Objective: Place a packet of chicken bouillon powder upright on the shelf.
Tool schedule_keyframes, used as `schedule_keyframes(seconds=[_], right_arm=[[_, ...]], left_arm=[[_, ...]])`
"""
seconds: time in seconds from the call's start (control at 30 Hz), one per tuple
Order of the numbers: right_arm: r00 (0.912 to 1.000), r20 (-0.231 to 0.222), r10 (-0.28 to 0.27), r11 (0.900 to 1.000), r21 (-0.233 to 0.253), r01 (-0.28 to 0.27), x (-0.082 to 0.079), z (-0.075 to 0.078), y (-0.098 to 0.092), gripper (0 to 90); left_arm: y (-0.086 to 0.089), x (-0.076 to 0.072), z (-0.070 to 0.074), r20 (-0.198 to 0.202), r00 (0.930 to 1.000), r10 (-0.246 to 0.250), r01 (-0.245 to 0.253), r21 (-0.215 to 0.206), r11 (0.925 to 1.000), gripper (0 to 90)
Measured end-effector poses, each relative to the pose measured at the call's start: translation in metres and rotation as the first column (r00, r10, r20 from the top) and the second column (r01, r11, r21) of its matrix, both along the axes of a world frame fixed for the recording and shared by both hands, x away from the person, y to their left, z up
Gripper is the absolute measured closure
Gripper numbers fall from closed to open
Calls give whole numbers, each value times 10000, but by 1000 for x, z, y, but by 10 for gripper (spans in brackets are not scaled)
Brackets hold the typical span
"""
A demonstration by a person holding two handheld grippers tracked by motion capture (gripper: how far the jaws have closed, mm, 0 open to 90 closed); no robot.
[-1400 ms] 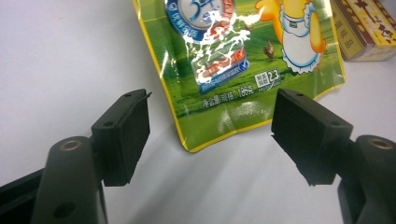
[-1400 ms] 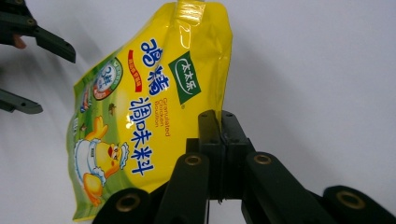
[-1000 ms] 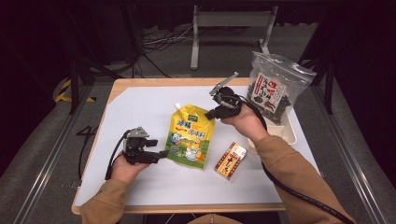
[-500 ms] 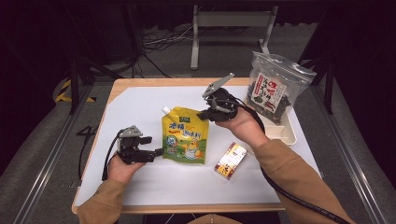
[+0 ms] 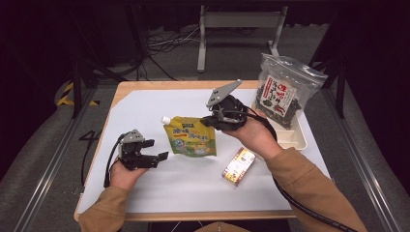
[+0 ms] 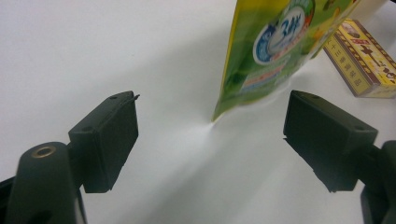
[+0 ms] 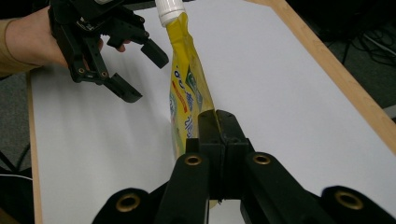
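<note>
The right gripper (image 5: 209, 122), jaws clamped shut on the right edge of the yellow-green spouted drink pouch (image 5: 190, 138), holds it over the middle of the white table (image 5: 145, 108) with its far corner touching down, while the left gripper (image 5: 157, 157) waits just beside it with jaws wide apart and nothing between them. To do this step well, I judge the right hand should keep the pouch steady and low so the left jaws can close squarely on its near edge, clear of the white cap (image 7: 170, 9). Count: 1 pouch, 1 small yellow snack box (image 5: 238, 166), 1 clear bag of dark dried food (image 5: 283, 96) standing in 1 white tray (image 5: 295, 140), and 2 grippers.
</note>
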State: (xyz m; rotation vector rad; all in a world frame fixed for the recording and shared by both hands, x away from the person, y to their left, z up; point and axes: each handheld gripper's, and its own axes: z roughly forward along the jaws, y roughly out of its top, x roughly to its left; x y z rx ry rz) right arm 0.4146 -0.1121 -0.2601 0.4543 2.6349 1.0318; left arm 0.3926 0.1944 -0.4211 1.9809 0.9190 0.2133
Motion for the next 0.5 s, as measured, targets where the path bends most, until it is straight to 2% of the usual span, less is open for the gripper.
schedule_keyframes(seconds=[0.2, 0.5], right_arm=[[9994, 324, -123, 9999, 15, 123, -4, 11, -10, 900], [9977, 533, -420, 9991, 62, 417, -11, 25, -32, 900]], left_arm=[[0, 0, -1, -21, 10000, -3, 3, 18, 10000, 185], [-1, 0, -1, 7, 10000, -33, 33, 83, 10000, 184]])
